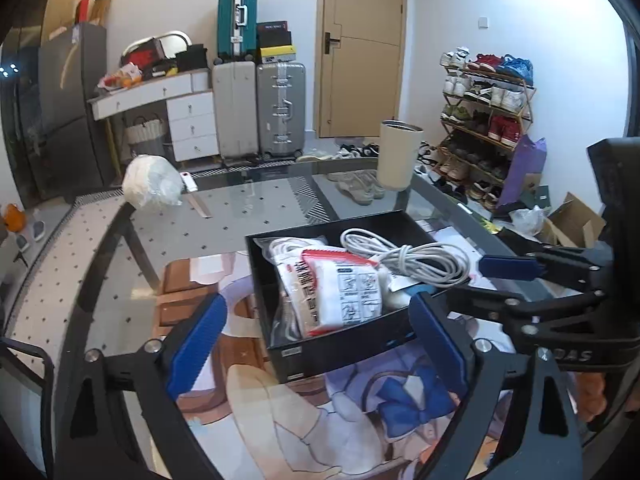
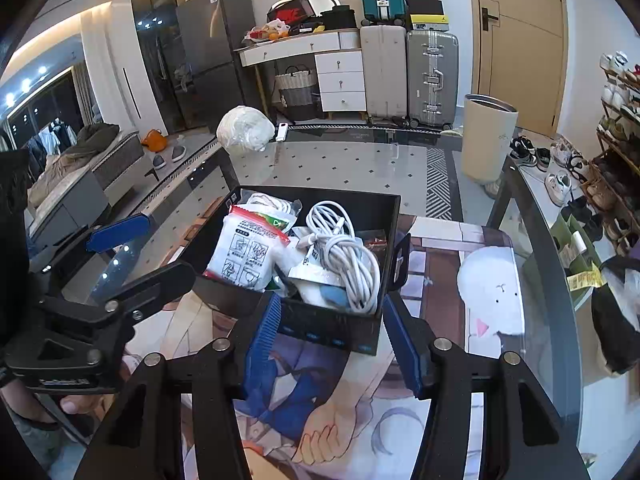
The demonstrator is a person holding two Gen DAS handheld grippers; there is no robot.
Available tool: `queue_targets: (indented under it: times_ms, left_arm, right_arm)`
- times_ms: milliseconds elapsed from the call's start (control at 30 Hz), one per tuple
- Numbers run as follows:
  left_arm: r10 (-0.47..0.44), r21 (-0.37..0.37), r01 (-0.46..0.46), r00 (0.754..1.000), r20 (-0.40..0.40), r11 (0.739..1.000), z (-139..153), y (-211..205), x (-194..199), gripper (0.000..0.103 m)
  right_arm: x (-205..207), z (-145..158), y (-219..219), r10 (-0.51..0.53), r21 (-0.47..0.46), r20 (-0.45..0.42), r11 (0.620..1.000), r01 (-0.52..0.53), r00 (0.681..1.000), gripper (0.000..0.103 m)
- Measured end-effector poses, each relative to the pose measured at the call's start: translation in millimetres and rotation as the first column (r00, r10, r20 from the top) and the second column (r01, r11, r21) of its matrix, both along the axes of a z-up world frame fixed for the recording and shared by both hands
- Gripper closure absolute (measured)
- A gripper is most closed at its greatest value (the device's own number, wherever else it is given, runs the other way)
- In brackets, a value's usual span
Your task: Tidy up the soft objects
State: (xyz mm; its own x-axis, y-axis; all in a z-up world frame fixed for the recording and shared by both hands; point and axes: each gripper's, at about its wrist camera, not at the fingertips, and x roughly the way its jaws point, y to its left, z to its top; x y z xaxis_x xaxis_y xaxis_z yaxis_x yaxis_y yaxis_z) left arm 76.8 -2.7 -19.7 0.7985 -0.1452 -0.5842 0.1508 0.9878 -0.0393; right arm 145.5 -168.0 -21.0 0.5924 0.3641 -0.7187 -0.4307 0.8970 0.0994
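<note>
Nearest the cameras, the left gripper (image 1: 312, 340) stands spread wide with nothing between its blue pads, the near wall of the black box (image 1: 340, 342) lying just beyond them. At its right, the right gripper (image 2: 332, 344) is parted too, its pads either side of the box's near wall without pressing on it, as far as I can tell.

Inside the box, on the near left, lies a white soft pack (image 1: 340, 292) in clear film with a red strip and printed diagrams. It looks light and squashy, the film likely slippery; a pinch across its bulging middle should hold better than one on the flat sealed edge. Right of it sits a coiled white cable (image 1: 412, 256), limp and springy, best taken across the bundled loops. Far left on the glass table (image 1: 240, 208) rests a white wrapped bundle (image 1: 152, 188), apparently soft and light.
</note>
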Motion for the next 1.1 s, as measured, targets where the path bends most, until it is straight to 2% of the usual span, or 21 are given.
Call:
queue_targets:
  times_ms: [100, 200, 333, 467, 633, 833, 967, 1100]
  left_arm:
    - [0.022, -0.007, -0.022, 1.000, 0.003, 1.000, -3.9, 4.7, -3.8, 0.009]
    - [0.033, -0.016, -0.032, 0.999, 0.009, 0.999, -6.3, 6.3, -7.2, 0.009]
    - [0.058, 0.018, -0.059, 0.997, 0.045, 0.998, -4.4, 6.7, -6.3, 0.006]
    - [0.070, 0.020, -0.071, 0.996, 0.057, 0.997, -4.3, 6.7, -5.8, 0.005]
    - [0.088, 0.029, -0.090, 0.994, 0.070, 0.995, -5.4, 7.8, -5.1, 0.005]
    - [0.146, 0.034, -0.153, 0.977, 0.156, 0.988, -3.0, 11.9, -10.5, 0.005]
    - [0.127, -0.004, -0.129, 0.968, 0.217, 0.992, 4.3, 14.8, -18.3, 0.000]
    - [0.145, -0.013, -0.147, 0.946, 0.289, 0.989, 11.8, 16.2, -26.7, 0.000]
  right_arm:
    - [-7.0, 0.5, -0.9, 0.000, 0.007, 0.005, 1.000, 0.000, 1.000, 0.030]
    - [-10.9, 0.4, -0.5, -0.003, 0.013, 0.016, 1.000, 0.003, 1.000, 0.028]
    - [-12.7, -1.0, -0.1, -0.028, 0.002, 0.022, 1.000, 0.028, 0.999, 0.021]
    - [-12.7, 0.1, -1.3, -0.048, -0.001, 0.041, 0.999, 0.048, 0.998, 0.020]
    - [-18.1, 6.2, 0.3, -0.095, -0.030, 0.135, 0.995, 0.100, 0.986, 0.015]
    - [-24.7, 11.5, 2.7, -0.111, -0.056, 0.259, 0.990, 0.129, 0.960, 0.014]
    - [-31.5, 19.6, -0.5, -0.101, 0.006, 0.294, 0.995, 0.104, 0.950, 0.009]
    - [-43.1, 30.5, -5.2, -0.111, 0.078, 0.351, 0.993, 0.089, 0.930, 0.007]
